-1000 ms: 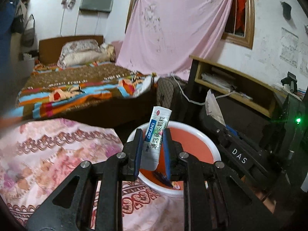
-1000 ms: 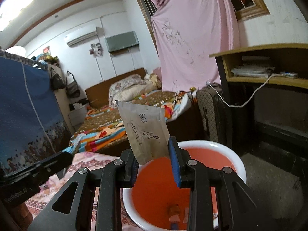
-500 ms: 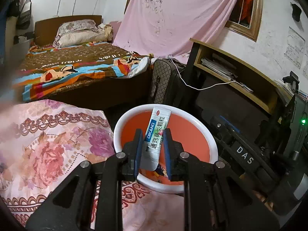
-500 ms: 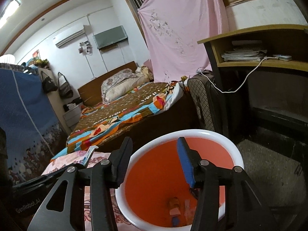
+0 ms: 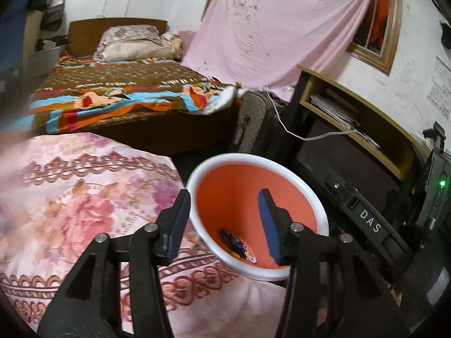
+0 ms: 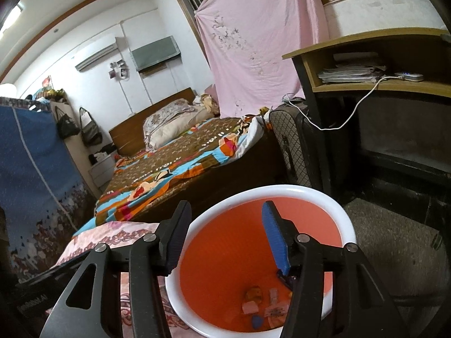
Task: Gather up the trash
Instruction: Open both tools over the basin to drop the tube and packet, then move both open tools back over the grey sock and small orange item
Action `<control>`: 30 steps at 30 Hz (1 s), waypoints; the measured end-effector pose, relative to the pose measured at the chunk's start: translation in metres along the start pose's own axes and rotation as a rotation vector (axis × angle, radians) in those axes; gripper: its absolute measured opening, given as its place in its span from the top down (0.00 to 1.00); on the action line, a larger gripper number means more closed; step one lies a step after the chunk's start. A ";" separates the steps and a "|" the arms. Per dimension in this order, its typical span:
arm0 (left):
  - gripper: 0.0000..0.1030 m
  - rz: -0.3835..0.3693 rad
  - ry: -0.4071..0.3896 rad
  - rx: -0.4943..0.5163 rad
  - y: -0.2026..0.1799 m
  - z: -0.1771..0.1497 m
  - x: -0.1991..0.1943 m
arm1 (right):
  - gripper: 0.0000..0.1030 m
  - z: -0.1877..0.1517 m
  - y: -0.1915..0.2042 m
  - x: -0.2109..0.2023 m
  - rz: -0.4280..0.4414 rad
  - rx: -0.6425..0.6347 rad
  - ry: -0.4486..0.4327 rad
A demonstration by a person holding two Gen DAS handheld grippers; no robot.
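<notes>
We hold both tools over the bin [image 5: 310, 188], a white-rimmed pail with an orange inside that stands at the edge of the tabletop [image 5: 70, 197], which is draped in a pink flowered cloth.

The left tool [image 5: 224, 222] hangs above the near rim; its jaws are opening and nothing sits between the blue pads [image 5: 267, 225]. Through the gap we see a dark wrapper [image 5: 238, 246] lying low against the bin's inner wall.

The right tool [image 6: 225, 235] is also above the bin [image 6: 332, 205], from the other side. Its jaws are opening too, with nothing between them. Beneath it, on the bin floor, lies the trash [image 6: 265, 307]: several small packets and scraps, pale and yellowish, plus one blue bit; we cannot tell them apart more closely. The right finger hides part of a dark piece.

Beyond the bin stand a bed [image 5: 126, 98] with a striped blanket, a pink sheet [image 5: 267, 28] hung over the window, and a desk [image 6: 380, 64] whose shelf holds papers, with a white cable trailing down from it.
</notes>
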State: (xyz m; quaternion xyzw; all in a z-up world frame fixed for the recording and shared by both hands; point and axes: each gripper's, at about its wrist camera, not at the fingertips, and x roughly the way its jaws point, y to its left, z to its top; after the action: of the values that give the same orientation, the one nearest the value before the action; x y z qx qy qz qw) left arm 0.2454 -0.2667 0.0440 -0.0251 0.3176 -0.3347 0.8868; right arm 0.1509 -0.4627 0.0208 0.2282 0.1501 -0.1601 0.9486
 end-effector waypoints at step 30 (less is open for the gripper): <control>0.11 0.528 -0.532 -0.094 0.112 -0.041 -0.175 | 0.00 -0.032 0.143 -0.055 0.364 -0.250 -0.330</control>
State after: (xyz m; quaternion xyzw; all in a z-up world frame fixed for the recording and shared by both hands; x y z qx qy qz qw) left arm 0.1858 -0.0665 0.0779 -0.0691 0.0868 -0.0614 0.9919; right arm 0.1479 -0.3134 0.0681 0.1035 -0.0316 -0.0021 0.9941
